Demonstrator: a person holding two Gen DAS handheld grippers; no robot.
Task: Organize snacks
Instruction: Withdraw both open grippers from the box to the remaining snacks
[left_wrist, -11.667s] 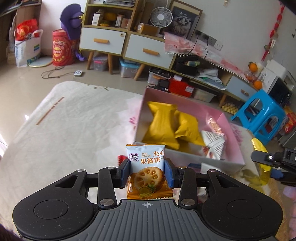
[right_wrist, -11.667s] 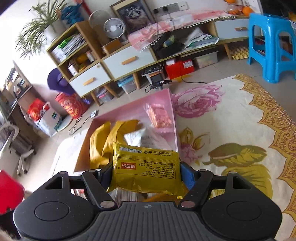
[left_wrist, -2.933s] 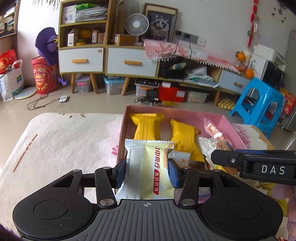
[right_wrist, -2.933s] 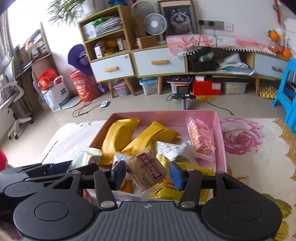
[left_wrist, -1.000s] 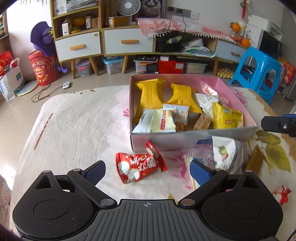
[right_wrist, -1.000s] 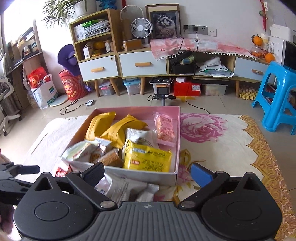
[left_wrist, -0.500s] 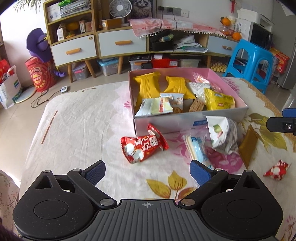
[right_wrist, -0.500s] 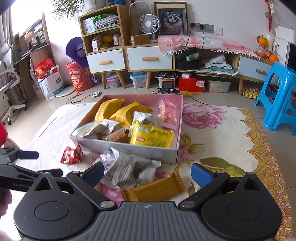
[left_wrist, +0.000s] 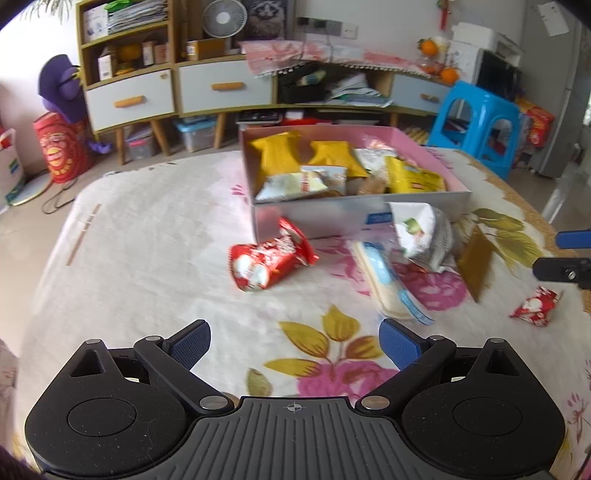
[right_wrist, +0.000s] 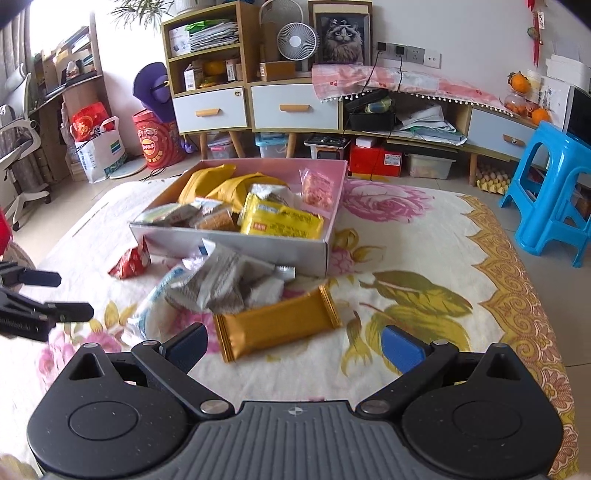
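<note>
A pink box (left_wrist: 428, 146) (right_wrist: 236, 236) on the flowered cloth holds several snack packets, yellow ones among them. Loose snacks lie in front of it: a red packet (left_wrist: 269, 258) (right_wrist: 130, 263), a pale blue-striped packet (left_wrist: 388, 286), a crumpled white-grey bag (left_wrist: 421, 232) (right_wrist: 218, 282), a gold bar (left_wrist: 476, 264) (right_wrist: 277, 323) and a small red sweet (left_wrist: 533, 306). My left gripper (left_wrist: 294, 341) is open and empty, well short of the red packet. My right gripper (right_wrist: 291, 345) is open and empty, with the gold bar just beyond its fingers.
The cloth-covered table (left_wrist: 147, 236) has bare room left of the box. Behind stand a wooden cabinet with drawers (right_wrist: 255, 99), a fan (right_wrist: 297, 40) and a blue stool (right_wrist: 554, 192) at the right. The right gripper's tip (left_wrist: 565, 258) shows at the left view's right edge.
Both grippers let go of their packets into the box, opened wide and drew back from it. In the last half second the loose snacks came closer into view.
</note>
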